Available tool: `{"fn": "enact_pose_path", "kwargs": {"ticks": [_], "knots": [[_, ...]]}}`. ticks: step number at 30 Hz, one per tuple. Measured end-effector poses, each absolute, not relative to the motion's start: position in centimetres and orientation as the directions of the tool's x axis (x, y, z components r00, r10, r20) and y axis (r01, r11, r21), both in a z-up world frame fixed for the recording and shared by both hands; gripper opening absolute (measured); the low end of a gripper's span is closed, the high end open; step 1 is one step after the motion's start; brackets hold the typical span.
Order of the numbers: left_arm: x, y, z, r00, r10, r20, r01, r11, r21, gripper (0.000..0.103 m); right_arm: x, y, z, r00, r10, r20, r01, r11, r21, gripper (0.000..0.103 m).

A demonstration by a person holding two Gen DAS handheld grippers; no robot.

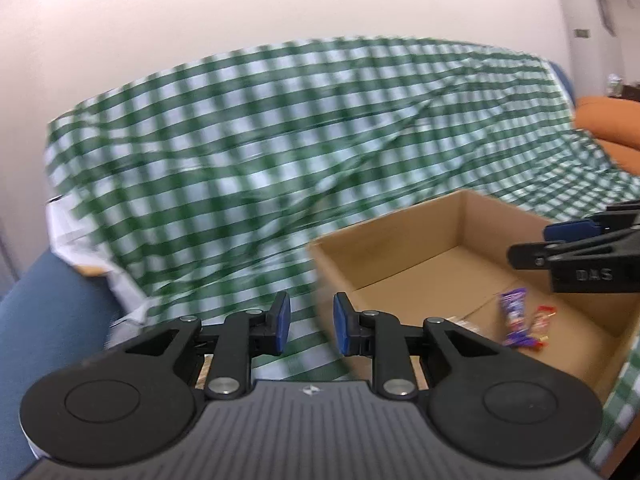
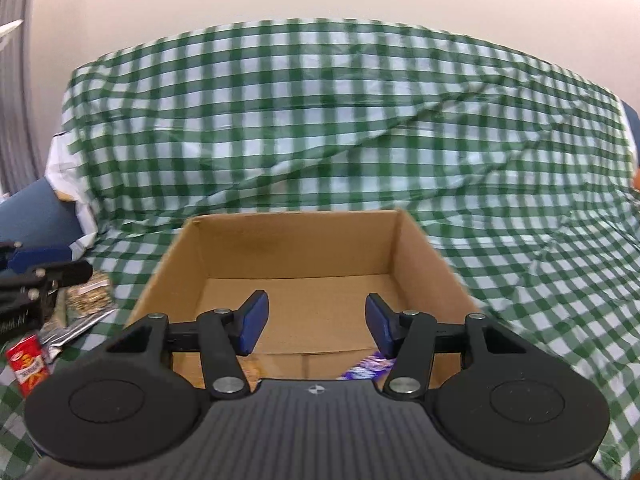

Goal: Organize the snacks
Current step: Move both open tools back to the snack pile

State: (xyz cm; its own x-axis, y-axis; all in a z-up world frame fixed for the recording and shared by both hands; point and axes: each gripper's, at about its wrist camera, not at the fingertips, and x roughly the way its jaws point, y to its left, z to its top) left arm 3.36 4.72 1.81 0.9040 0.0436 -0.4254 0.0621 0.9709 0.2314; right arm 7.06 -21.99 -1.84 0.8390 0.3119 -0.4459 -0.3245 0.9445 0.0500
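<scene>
Left wrist view. The left gripper (image 1: 311,325) is shown at lower centre with its jaws narrowly parted and nothing between the blue pads; only the green checked cloth (image 1: 256,140) is seen through the gap. The cardboard box (image 1: 400,248) lies to the right of the jaws, its open top facing up. On its floor, at lower right, a purple snack packet (image 1: 514,316) is seen with its long axis running roughly up and down the frame, and a small red-and-white packet (image 1: 541,320) lies just beside it. The right gripper (image 1: 560,240) enters from the right edge above the box; from this side its jaws cannot be judged. An orange cushion (image 1: 608,120) is visible at upper right. The picture is blurred.

Right wrist view. The right gripper (image 2: 316,326) is centred over the box (image 2: 296,240), jaws released and moderately parted, nothing gripped. A purple packet (image 2: 370,366) is partly seen low in the box, just below the right-hand pad. The unsorted snacks are gathered at the left edge, outside the box wall: a red packet (image 2: 28,364), a silvery wrapper (image 2: 72,328) and a clear bag of brownish pieces (image 2: 90,296). The left gripper (image 2: 44,276) is seen directly above this group and is judged the nearer one for the next pick. The near left box wall stands between these snacks and the box floor, so any packet is judged to need lifting over it.
</scene>
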Motion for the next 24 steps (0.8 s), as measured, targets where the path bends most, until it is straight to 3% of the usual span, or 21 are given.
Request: {"fn": "enact_pose_path", "kwargs": {"ticks": [3, 5, 7, 11, 13, 15, 18, 24], "knots": [[3.9, 7.6, 2.7, 0.877, 0.09, -0.472, 0.008, 0.98, 0.201, 0.026, 6.5, -20.3, -1.6, 0.824, 0.368, -0.43, -0.382, 0.922, 0.058, 0.044], [4.2, 9.2, 3.5, 0.877, 0.128, -0.464, -0.013, 0.97, 0.244, 0.026, 6.2, -19.0, -1.5, 0.808, 0.412, -0.421, -0.425, 0.903, 0.068, 0.035], [4.5, 11.0, 3.9, 0.881, 0.167, -0.443, -0.031, 0.954, 0.298, 0.026, 5.5, -17.7, -1.1, 0.794, 0.458, -0.4, -0.472, 0.879, 0.07, 0.032], [3.9, 15.4, 2.4, 0.864, 0.262, -0.429, -0.109, 0.931, 0.348, 0.026, 4.1, -15.1, -1.0, 0.768, 0.511, -0.385, -0.547, 0.837, 0.02, 0.031], [3.5, 18.1, 1.3, 0.804, 0.294, -0.517, -0.148, 0.941, 0.305, 0.026, 3.6, -14.0, -1.1, 0.752, 0.533, -0.387, -0.576, 0.818, 0.007, 0.031], [3.4, 20.5, 1.4, 0.758, 0.351, -0.55, -0.236, 0.933, 0.271, 0.026, 3.1, -13.0, -1.1, 0.734, 0.559, -0.386, -0.605, 0.796, 0.005, 0.031], [3.6, 23.0, 1.6, 0.737, 0.333, -0.588, -0.29, 0.942, 0.17, 0.026, 1.9, -11.1, -1.2, 0.688, 0.616, -0.383, -0.665, 0.747, 0.007, 0.031], [4.6, 23.5, 0.6, 0.689, 0.358, -0.63, -0.289, 0.933, 0.215, 0.026, -0.2, -6.5, -2.2, 0.547, 0.728, -0.414, -0.789, 0.614, 0.037, 0.031]]}}
